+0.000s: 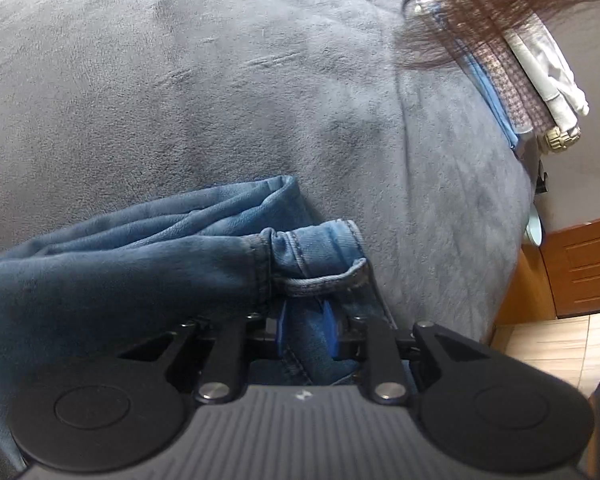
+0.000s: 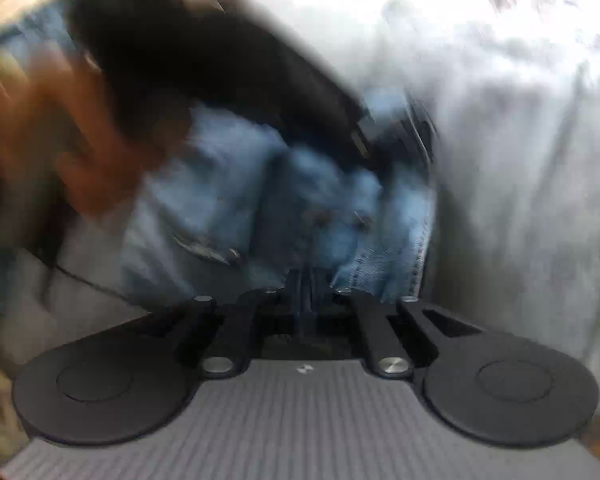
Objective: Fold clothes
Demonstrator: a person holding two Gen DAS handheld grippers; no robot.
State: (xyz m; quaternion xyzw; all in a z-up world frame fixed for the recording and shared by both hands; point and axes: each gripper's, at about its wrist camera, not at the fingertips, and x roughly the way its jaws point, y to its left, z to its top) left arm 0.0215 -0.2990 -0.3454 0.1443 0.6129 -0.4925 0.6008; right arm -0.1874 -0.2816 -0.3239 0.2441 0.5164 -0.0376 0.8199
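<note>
Denim fills the middle of both my views: a pair of blue jeans (image 1: pixel 148 248) lies bunched on the grey bed cover (image 1: pixel 220 80), with a hemmed edge and its stitched seam curling up right in front of my left hand-held gripper (image 1: pixel 306 332). That gripper's blue fingers (image 1: pixel 329 330) stand close together with a fold of the denim caught between them, so I read it as pinching the jeans. The rest of the garment trails off to the left of that view in loose, darker folds that rest on the cover.

My right wrist view is badly smeared by motion. I can still make out lighter blue denim (image 2: pixel 260 208) with rivets and a seam, reaching down into the right hand-held gripper (image 2: pixel 306 292). Its fingers look drawn together on that fabric, probably clamping it, though the blur keeps me from being sure. A dark blurred shape (image 2: pixel 220 64) crosses the upper left above the denim, and I cannot tell what it is.

Further out in the left view, a stack of folded clothes (image 1: pixel 532 92) sits at the far edge of the bed, with dark hair (image 1: pixel 460 16) hanging across the top of the view. Beyond the bed's right edge I see a wooden cabinet (image 1: pixel 580 264) and a tiled floor (image 1: pixel 552 348).
</note>
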